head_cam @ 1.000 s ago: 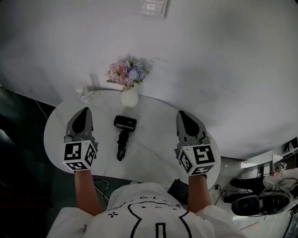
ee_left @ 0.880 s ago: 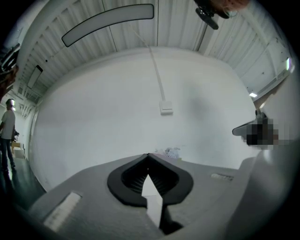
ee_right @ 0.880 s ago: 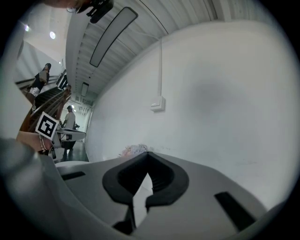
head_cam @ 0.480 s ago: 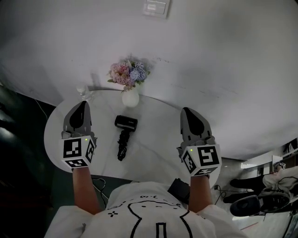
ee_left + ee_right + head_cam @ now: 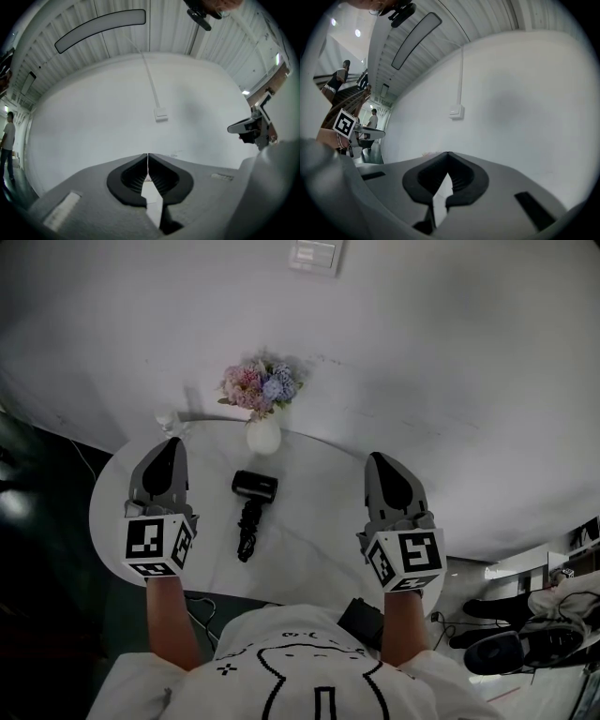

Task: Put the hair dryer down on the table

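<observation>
A black hair dryer lies flat on the round white table, head toward the wall, its coiled cord trailing toward me. My left gripper hovers to the left of it, jaws shut with nothing between them. My right gripper hovers to the right of it, also shut and empty. Both are well apart from the dryer. In the left gripper view the left gripper's jaw tips meet. In the right gripper view the right gripper's tips also meet, and both views face the white wall.
A white vase of pink and blue flowers stands at the table's far edge against the wall. A small clear object sits at the far left rim. A wall switch is above. A dark object lies below the table's near edge.
Both grippers have drifted slightly away from me and lifted a little. The hair dryer has stayed where it lies.
</observation>
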`<state>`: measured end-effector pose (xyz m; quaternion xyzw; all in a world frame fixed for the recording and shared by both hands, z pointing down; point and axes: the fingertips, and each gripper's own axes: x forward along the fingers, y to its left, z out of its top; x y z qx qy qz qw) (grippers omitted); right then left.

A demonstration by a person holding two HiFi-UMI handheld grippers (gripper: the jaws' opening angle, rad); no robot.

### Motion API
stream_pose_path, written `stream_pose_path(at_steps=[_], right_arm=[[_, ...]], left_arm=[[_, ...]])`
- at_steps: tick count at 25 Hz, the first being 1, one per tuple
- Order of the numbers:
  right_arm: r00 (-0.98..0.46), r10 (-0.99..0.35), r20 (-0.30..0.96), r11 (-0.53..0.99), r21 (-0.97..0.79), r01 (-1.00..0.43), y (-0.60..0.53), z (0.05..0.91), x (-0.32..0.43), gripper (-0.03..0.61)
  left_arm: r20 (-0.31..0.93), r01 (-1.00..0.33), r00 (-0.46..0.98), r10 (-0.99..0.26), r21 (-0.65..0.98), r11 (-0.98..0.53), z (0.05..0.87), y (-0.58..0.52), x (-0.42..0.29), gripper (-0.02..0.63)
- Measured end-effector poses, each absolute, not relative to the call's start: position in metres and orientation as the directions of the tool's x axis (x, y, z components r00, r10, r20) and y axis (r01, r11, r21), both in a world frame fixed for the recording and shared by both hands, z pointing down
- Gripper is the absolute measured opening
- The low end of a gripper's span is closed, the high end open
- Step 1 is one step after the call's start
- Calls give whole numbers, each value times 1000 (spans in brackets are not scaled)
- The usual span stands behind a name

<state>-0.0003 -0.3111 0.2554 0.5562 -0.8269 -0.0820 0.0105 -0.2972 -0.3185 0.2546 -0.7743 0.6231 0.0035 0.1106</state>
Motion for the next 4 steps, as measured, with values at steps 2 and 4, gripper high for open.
stream_pose_path(at_steps=[2,4], right_arm=[[-377,-923,-82,363,148,-920,-310,254,0,-5],[-375,-923,-88,360,149,-921,-310,252,1,-5]], left_arm=[[-146,-966,230,-962,-156,-208,253,-318,-296,18],[-150,-965,240,-959,-148,-218,251,-318,-294,18]])
